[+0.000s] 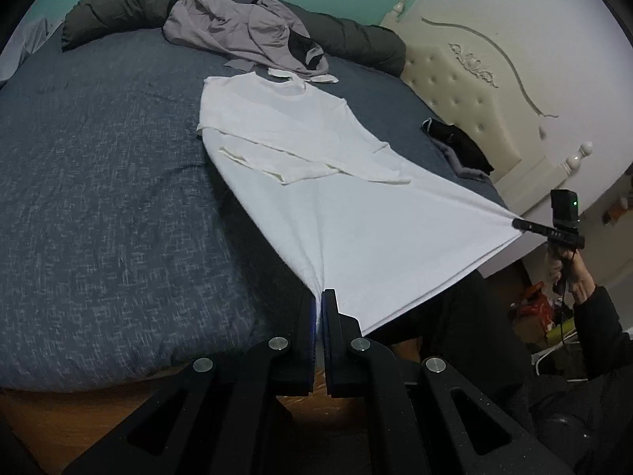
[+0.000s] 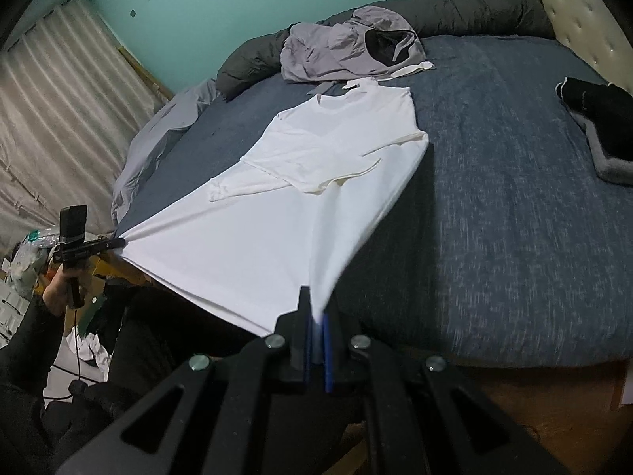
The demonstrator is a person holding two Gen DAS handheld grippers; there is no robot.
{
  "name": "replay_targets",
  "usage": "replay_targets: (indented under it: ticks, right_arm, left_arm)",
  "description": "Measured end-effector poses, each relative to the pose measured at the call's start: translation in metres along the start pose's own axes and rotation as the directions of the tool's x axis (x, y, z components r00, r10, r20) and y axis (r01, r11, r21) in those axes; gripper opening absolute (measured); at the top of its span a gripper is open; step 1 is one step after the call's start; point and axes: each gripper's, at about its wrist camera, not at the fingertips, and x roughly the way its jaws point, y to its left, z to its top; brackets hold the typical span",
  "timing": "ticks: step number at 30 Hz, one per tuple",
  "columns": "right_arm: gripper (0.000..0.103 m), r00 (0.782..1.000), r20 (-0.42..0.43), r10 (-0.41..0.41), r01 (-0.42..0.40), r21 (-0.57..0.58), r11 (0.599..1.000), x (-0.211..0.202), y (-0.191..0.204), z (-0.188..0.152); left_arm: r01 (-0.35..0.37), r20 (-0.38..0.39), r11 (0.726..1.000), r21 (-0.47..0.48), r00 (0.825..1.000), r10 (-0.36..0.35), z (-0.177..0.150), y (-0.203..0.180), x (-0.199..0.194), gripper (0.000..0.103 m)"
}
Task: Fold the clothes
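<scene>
Left wrist view is showing the left hand-held gripper (image 1: 319, 308) clenching one bottom corner of the white shirt (image 1: 316, 182), right at the near edge of the bed (image 1: 99, 198). The right hand-held gripper (image 1: 518, 223) is pinching the other bottom corner, out past the bed's near edge, so the hem is stretching tight between them. The shirt is lying long-ways, running away from both grippers toward the far side of the bed, with its sleeves folded in across the middle and its collar at the far end. Each gripper is equally near its own corner. I think the hem is going to be carried forward over the collar. Farther back, a grey garment (image 1: 245, 27) is lying crumpled.
</scene>
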Motion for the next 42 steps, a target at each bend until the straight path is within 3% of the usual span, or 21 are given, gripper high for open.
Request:
replay_targets:
  ticks: [8, 15, 22, 27, 35, 42]
  right_arm:
    - [0.004, 1.000, -0.013, 0.021, -0.022, -0.034, 0.999, -0.006, 0.017, -0.003]
    - [0.004, 1.000, -0.011, 0.022, -0.022, -0.041, 0.999, 0.005, 0.008, 0.039]
    - [0.004, 1.000, -0.014, 0.013, -0.014, -0.035, 0.999, 0.034, -0.016, 0.114]
    - [0.004, 1.000, -0.009, 0.014, -0.014, 0.014, 1.000, 0.067, -0.052, 0.177]
    - [0.004, 0.999, -0.028, -0.029, 0.031, 0.072, 0.997, 0.140, -0.110, 0.282]
    - [0.004, 0.996, -0.049, -0.078, 0.083, 0.111, 0.990, 0.215, -0.163, 0.351]
  left_arm:
    - [0.015, 0.015, 0.999, 0.050, 1.000, -0.016, -0.003, -0.020, -0.015, 0.003]
    - [-0.015, 0.027, 0.999, 0.034, 1.000, 0.014, 0.031, 0.003, -0.002, 0.003]
    - [-0.033, 0.061, 0.999, 0.013, 0.998, 0.032, 0.103, 0.035, 0.024, 0.003]
    - [-0.072, 0.066, 0.997, -0.022, 0.995, 0.073, 0.175, 0.070, 0.060, 0.003]
    - [-0.097, 0.041, 0.990, -0.107, 0.994, 0.102, 0.279, 0.138, 0.146, 0.003]
    - [-0.121, 0.021, 0.971, -0.205, 0.991, 0.128, 0.339, 0.203, 0.214, 0.003]
